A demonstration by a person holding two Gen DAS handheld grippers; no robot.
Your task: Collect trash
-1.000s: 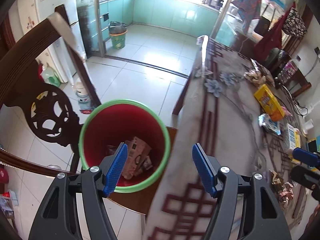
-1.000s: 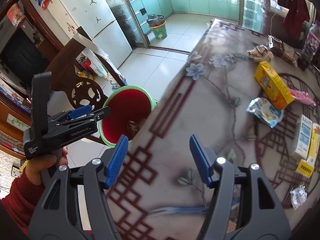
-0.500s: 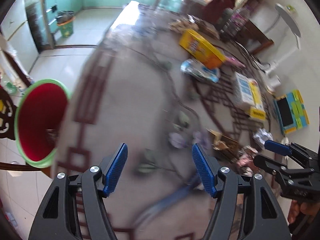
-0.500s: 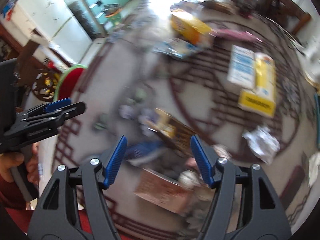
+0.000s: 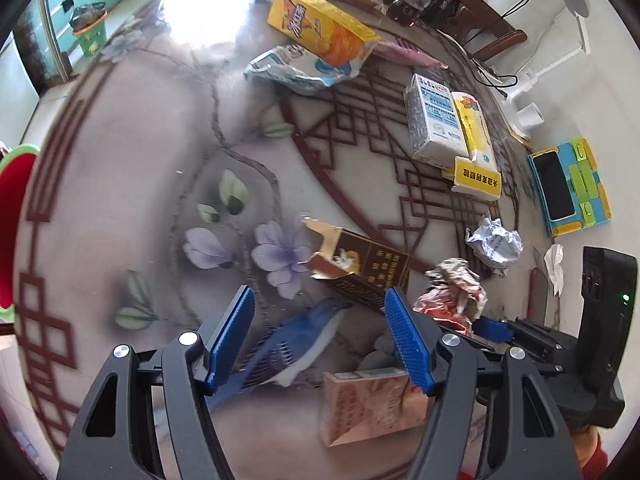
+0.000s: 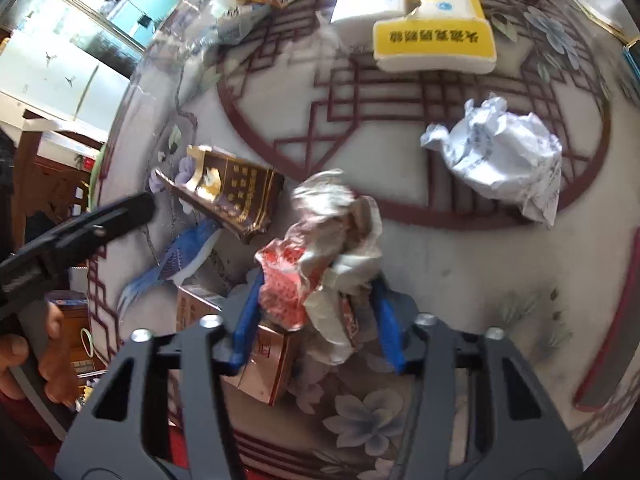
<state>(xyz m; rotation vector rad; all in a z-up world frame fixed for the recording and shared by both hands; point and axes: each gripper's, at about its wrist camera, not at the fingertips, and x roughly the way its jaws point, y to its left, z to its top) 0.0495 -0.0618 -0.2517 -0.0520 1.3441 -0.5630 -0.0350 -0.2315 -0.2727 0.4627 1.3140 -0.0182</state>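
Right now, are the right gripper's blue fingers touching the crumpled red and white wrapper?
Touching. In the right wrist view, the right gripper has just been closing, and both fingers press the crumpled wrapper.

Red bin [image 5: 12,216] cut off at left edge. Pink box [image 6: 260,360] lower centre half hidden behind wrapper [image 6: 320,264], blurred.

Both wrist views are looking steeply down, close over the desk [image 5: 120,128]. The two views are sharing the brown box [image 5: 362,264] [image 6: 232,196], the crumpled red-and-white wrapper [image 5: 456,284] [image 6: 320,248] and the white crumpled wrapper [image 5: 494,240] [image 6: 500,160].
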